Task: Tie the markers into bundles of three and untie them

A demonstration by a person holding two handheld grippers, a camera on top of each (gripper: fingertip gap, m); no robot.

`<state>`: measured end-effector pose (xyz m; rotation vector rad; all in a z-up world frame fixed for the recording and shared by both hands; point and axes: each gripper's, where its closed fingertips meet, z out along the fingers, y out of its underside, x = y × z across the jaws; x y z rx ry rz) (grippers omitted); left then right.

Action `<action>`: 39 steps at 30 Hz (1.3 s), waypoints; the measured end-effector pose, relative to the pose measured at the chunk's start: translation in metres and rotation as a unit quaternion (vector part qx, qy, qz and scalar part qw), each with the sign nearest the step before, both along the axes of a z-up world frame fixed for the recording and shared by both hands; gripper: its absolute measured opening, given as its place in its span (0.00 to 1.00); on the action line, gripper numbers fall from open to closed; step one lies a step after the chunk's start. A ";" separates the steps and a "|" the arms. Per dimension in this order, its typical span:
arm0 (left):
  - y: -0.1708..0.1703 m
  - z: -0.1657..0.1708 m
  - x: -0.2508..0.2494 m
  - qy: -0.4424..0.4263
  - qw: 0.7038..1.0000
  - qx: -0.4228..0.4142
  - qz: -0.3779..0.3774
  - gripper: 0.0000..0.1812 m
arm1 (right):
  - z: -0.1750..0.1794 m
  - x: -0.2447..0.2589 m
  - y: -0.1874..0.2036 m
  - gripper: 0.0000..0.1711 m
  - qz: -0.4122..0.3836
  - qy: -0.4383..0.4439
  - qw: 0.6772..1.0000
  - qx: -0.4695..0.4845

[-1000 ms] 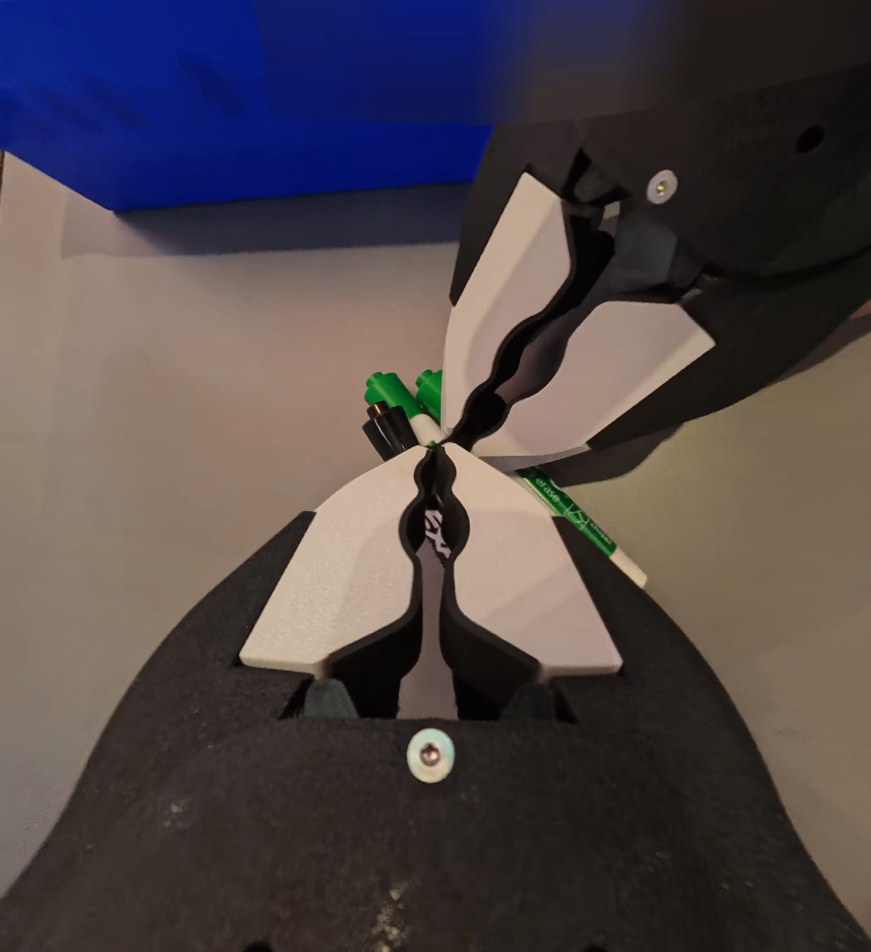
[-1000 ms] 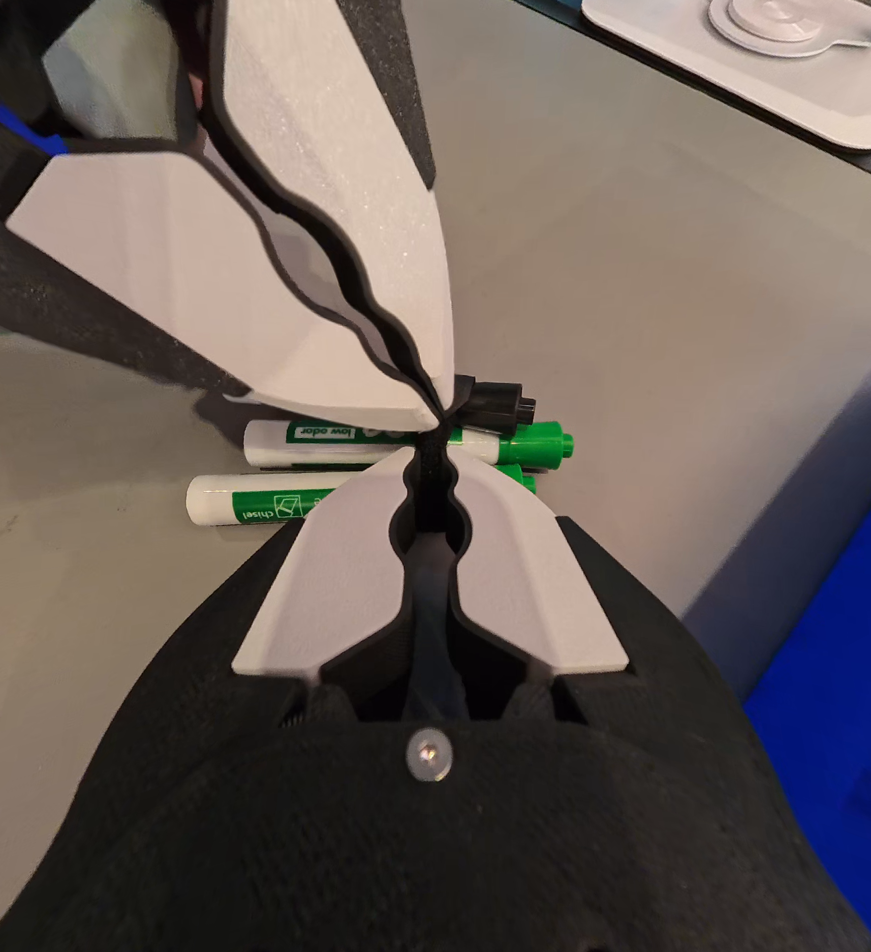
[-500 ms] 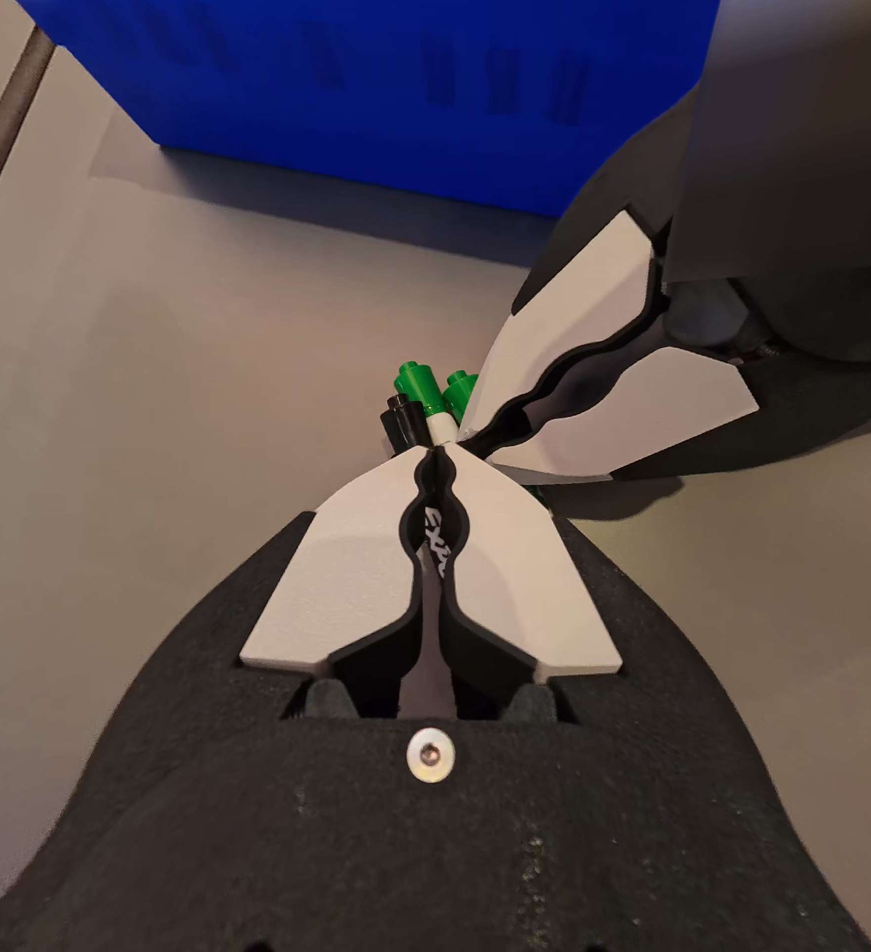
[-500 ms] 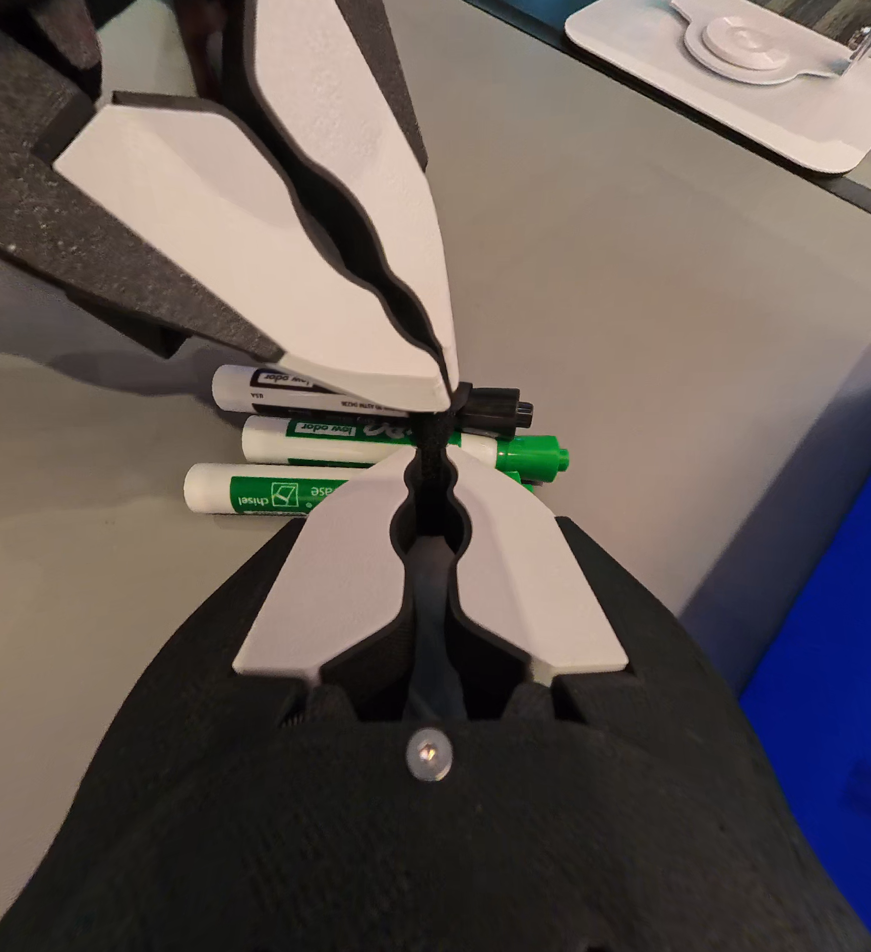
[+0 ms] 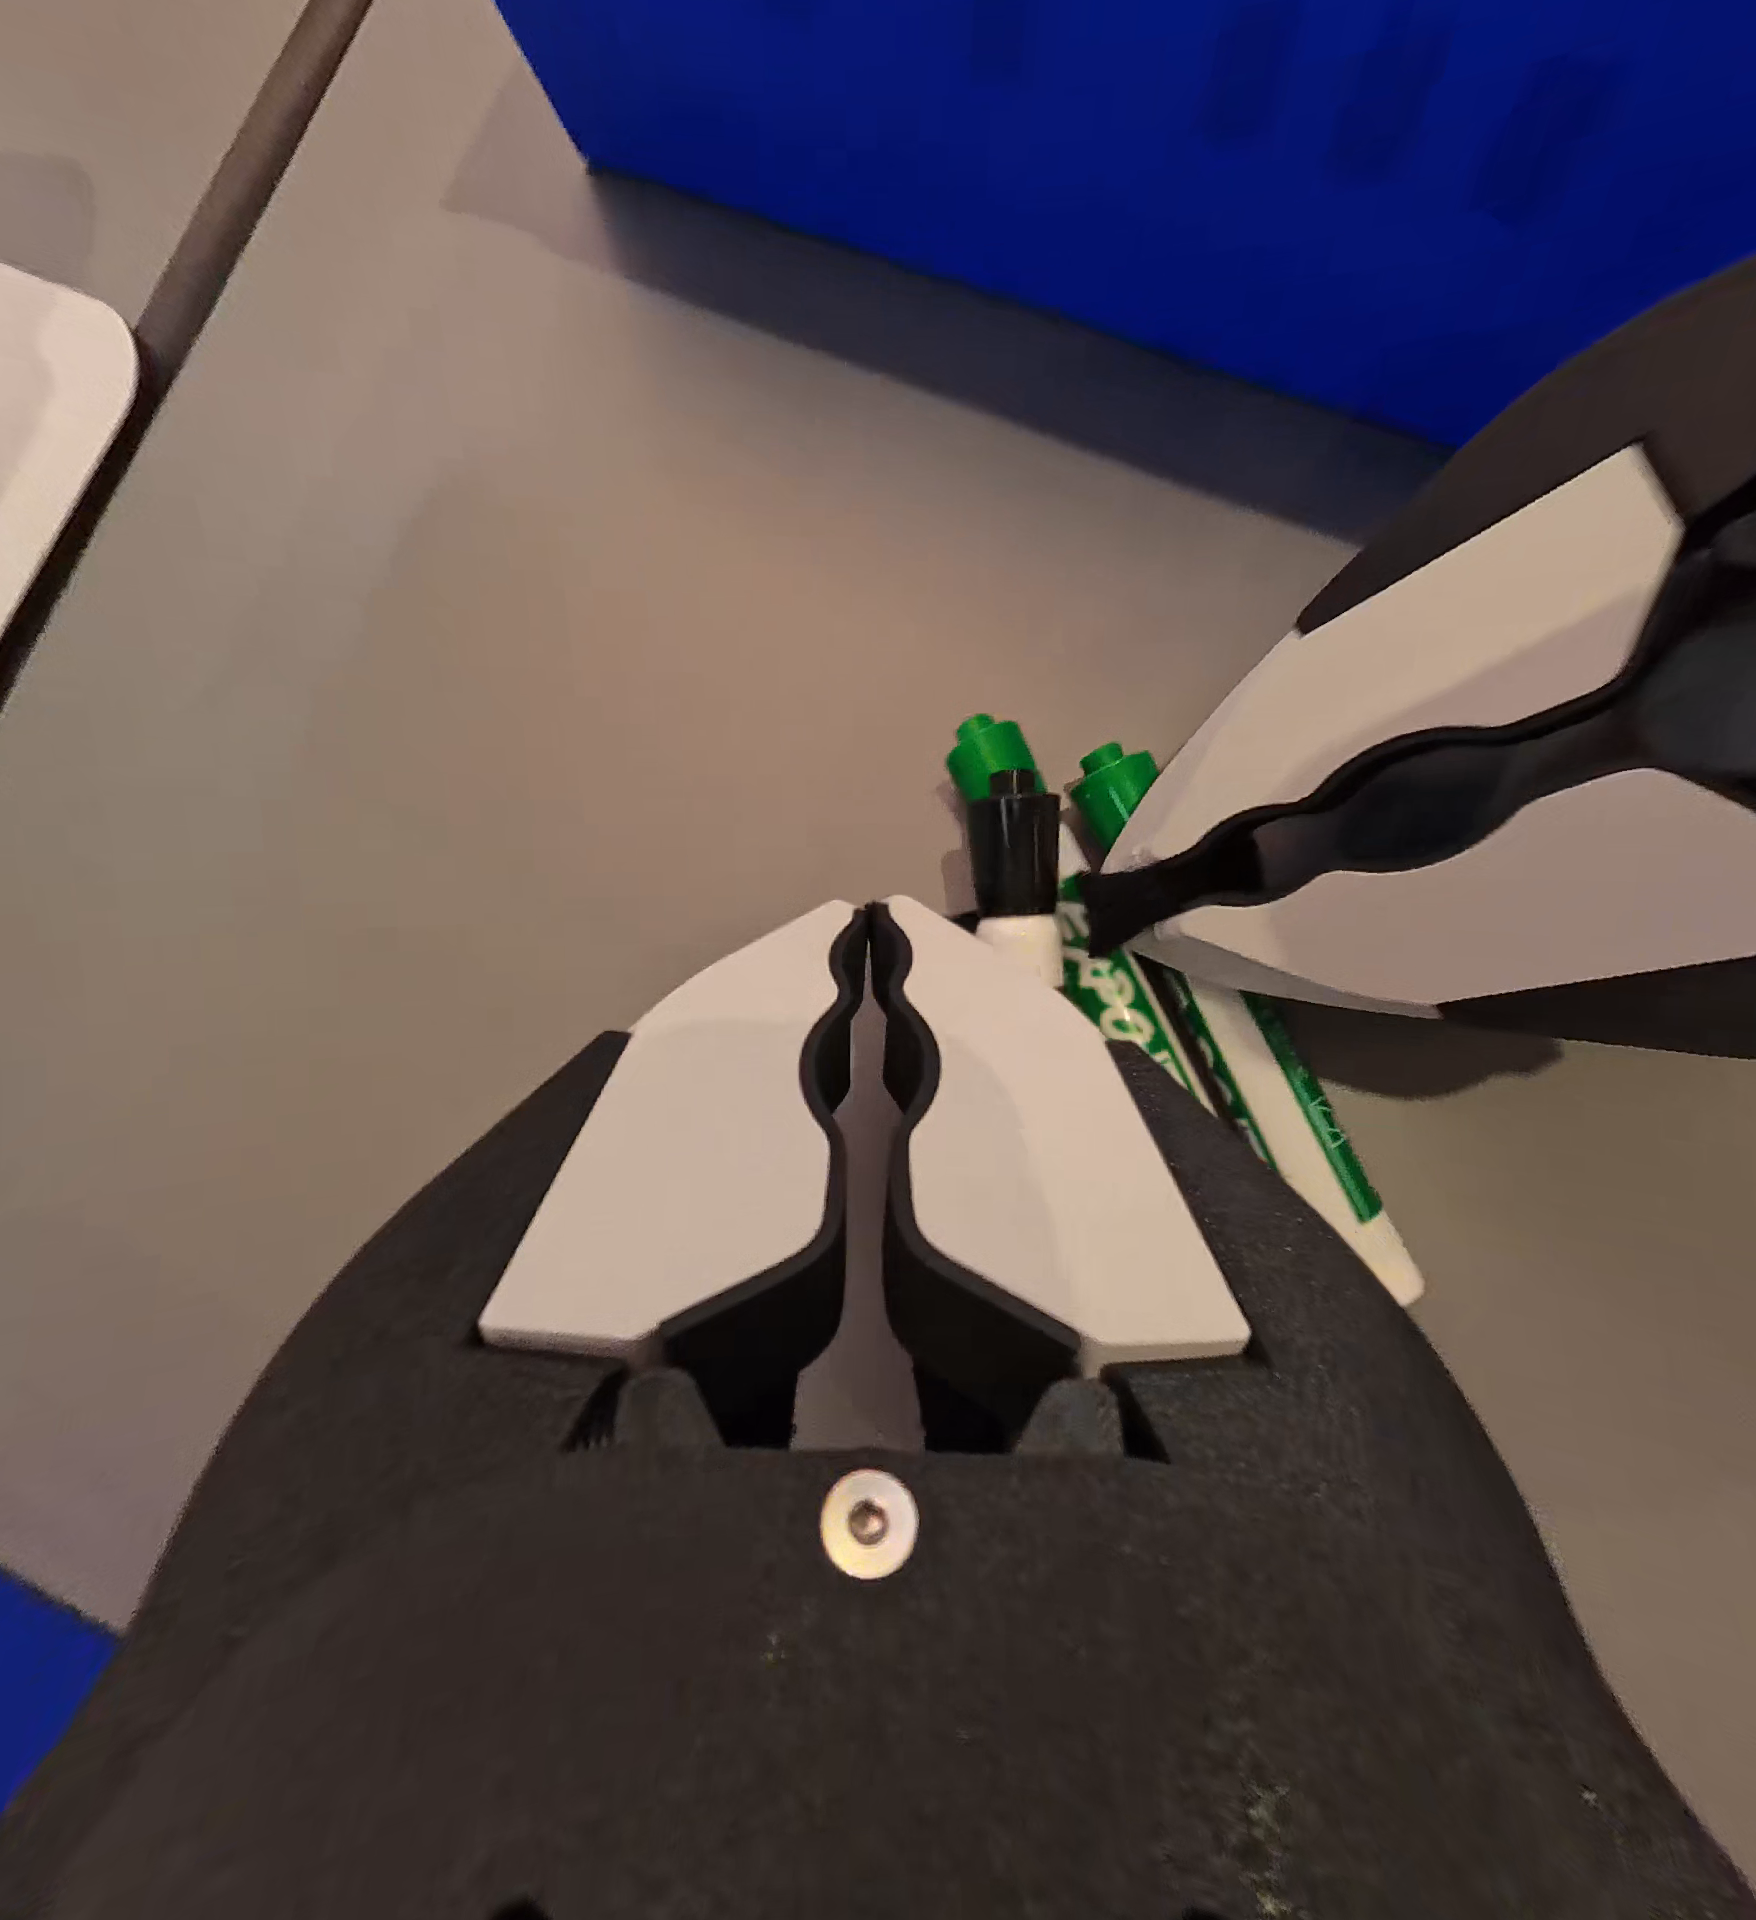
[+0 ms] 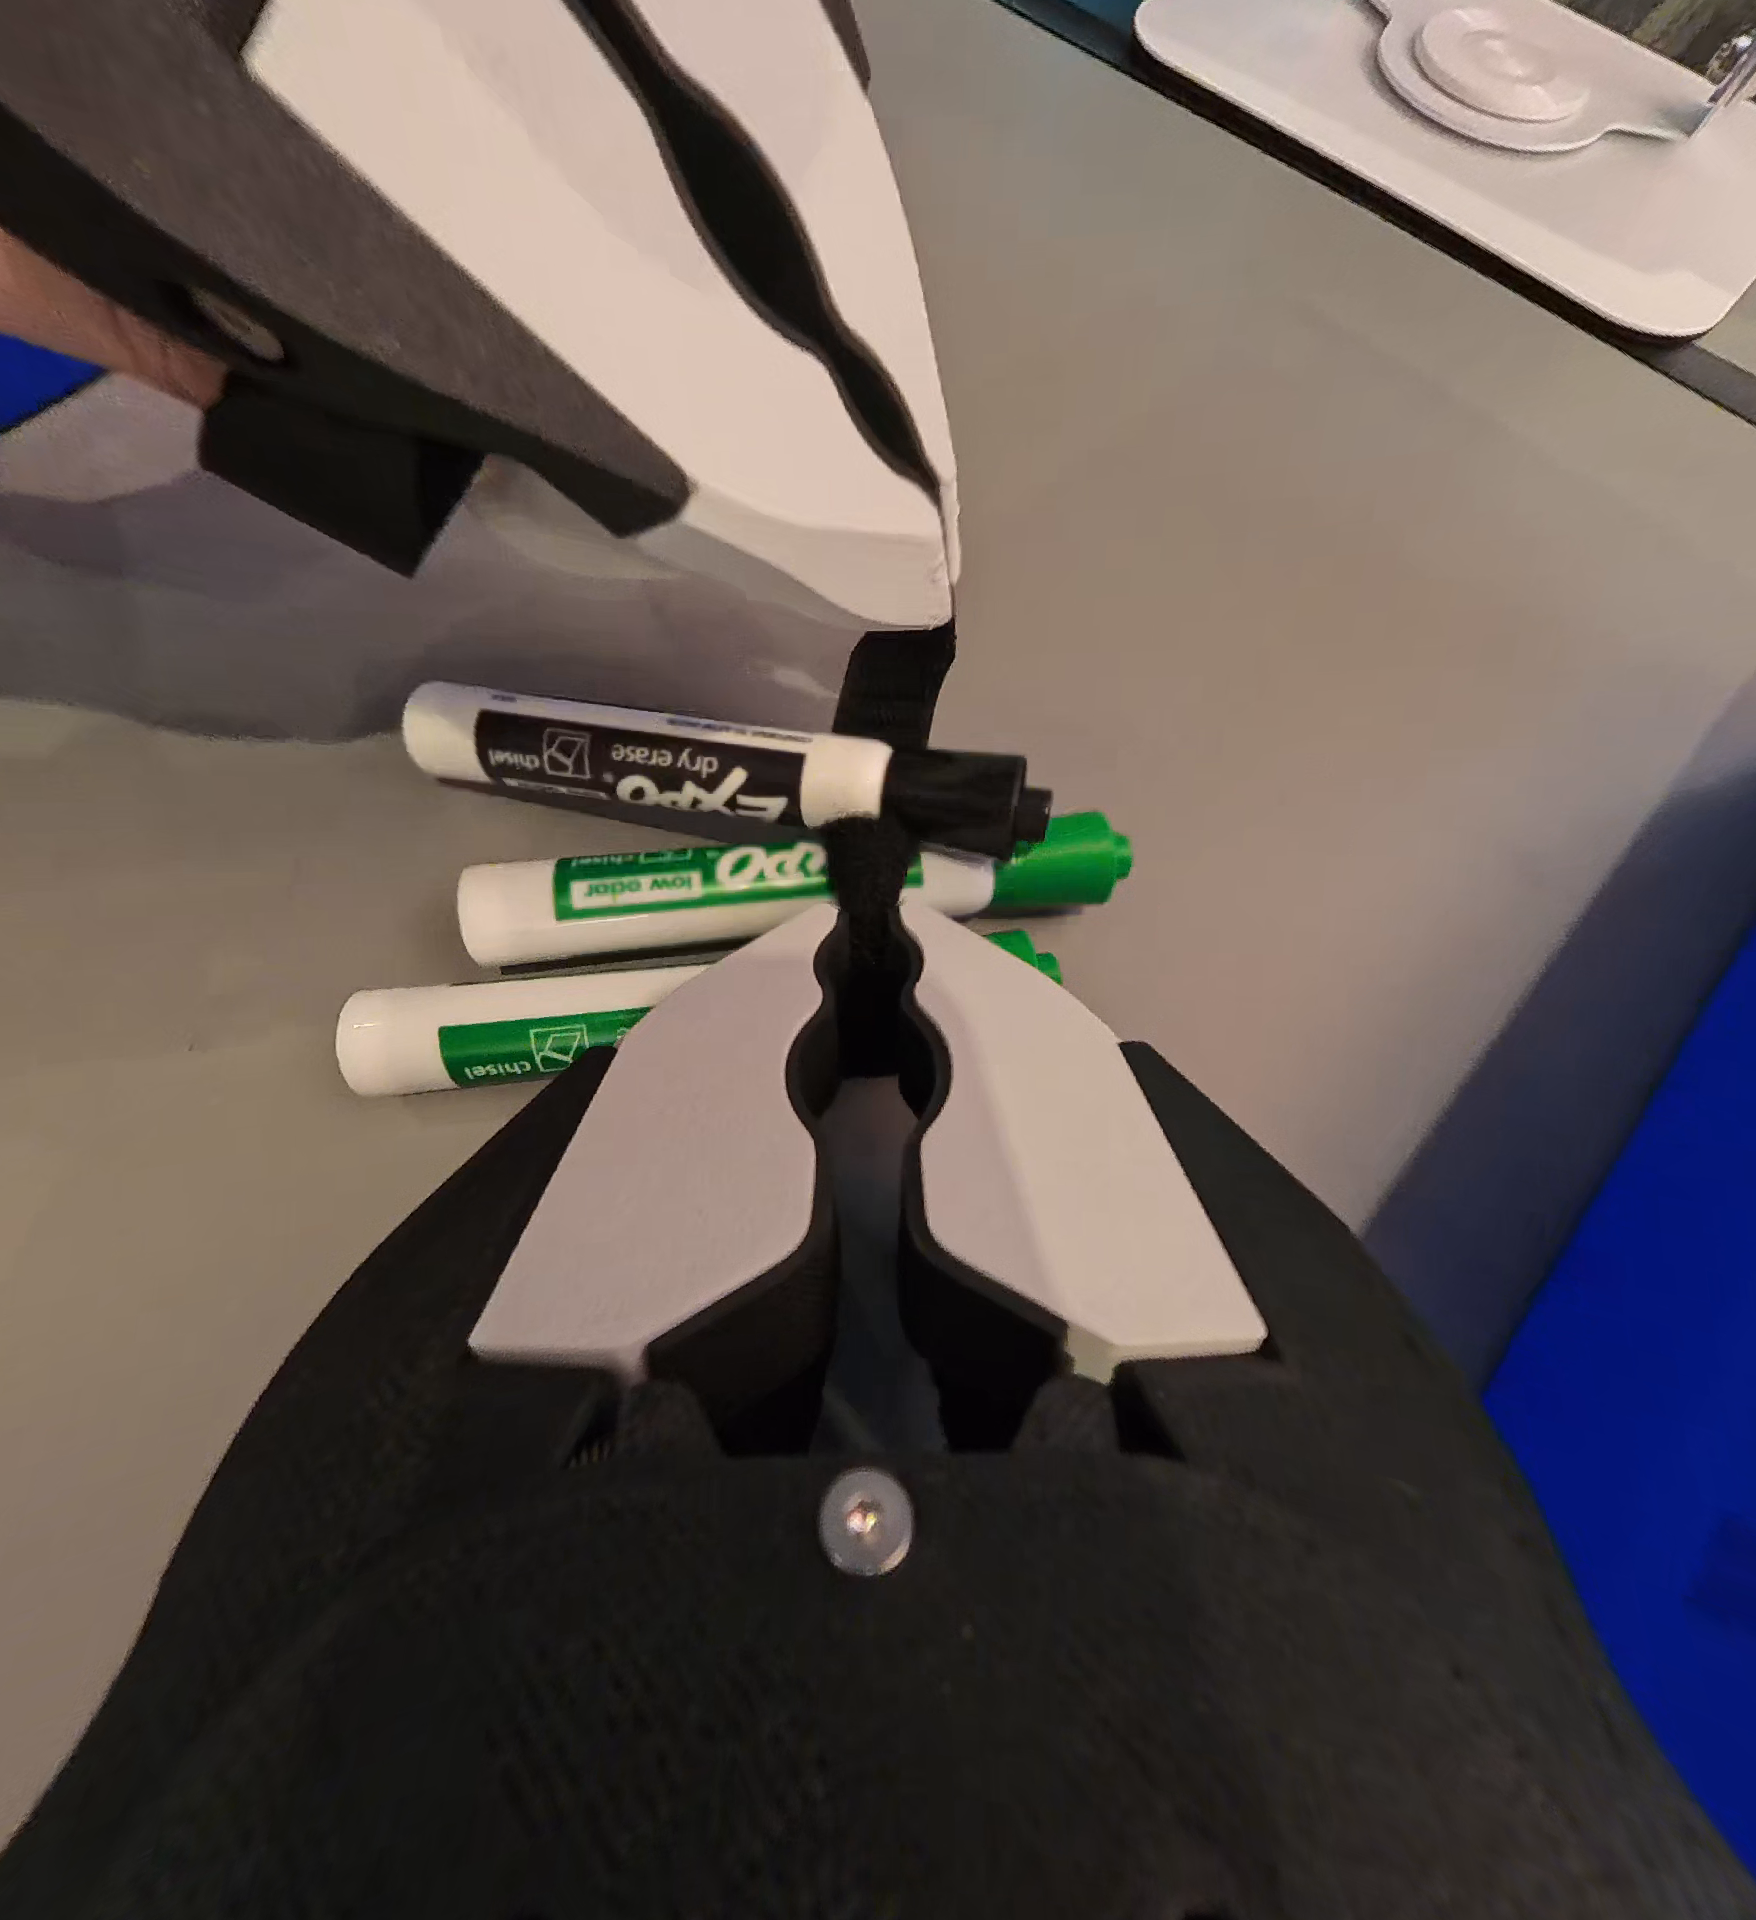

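Three markers lie side by side on the grey surface [image 6: 1269,623], caps to the right in the right wrist view: a black marker [image 6: 645,774] farthest, skewed and riding with its cap across the middle green marker [image 6: 749,883], and a second green marker [image 6: 500,1049] nearest, partly hidden. A black strap [image 6: 889,696] crosses the black marker at the base of its cap and passes down over the middle green one. The right claw [image 6: 869,935] is clamped on the near end of the strap. The left claw [image 6: 941,613], its jaws together, meets the far end at its tip and appears to pinch it, though the left wrist view does not show the strap between them. Half a second ago the two claws stood tip to tip over a tight row; they are now drawn apart, a longer run of strap is exposed, and the black marker has swung out of line. This probably means the loop is being opened, so the bundle is coming undone rather than being tightened. A blue bin [image 6: 1684,1247] stands at the right, a white base plate [image 6: 1476,187] at the far right.
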<state>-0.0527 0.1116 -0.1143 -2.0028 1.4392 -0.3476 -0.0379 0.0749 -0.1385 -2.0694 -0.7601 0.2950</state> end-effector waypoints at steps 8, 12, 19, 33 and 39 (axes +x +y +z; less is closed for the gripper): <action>0.016 -0.018 -0.023 0.009 0.995 -0.037 0.092 0.06 | 0.000 0.002 -0.004 0.14 -0.002 -0.014 1.000 0.006; 0.016 0.000 -0.032 -0.045 0.990 -0.030 0.127 0.10 | 0.005 0.007 -0.013 0.24 -0.018 -0.022 1.000 -0.006; -0.038 0.038 -0.035 -0.177 0.974 -0.077 0.122 0.10 | 0.053 0.010 -0.050 0.20 0.027 0.048 0.998 -0.023; -0.111 -0.032 0.000 -0.030 0.991 -0.058 0.116 0.24 | 0.112 0.050 -0.072 0.18 0.104 0.008 0.994 -0.019; -0.106 -0.041 0.002 -0.005 0.987 -0.085 0.133 0.12 | 0.104 0.067 -0.078 0.17 0.079 0.040 0.995 -0.036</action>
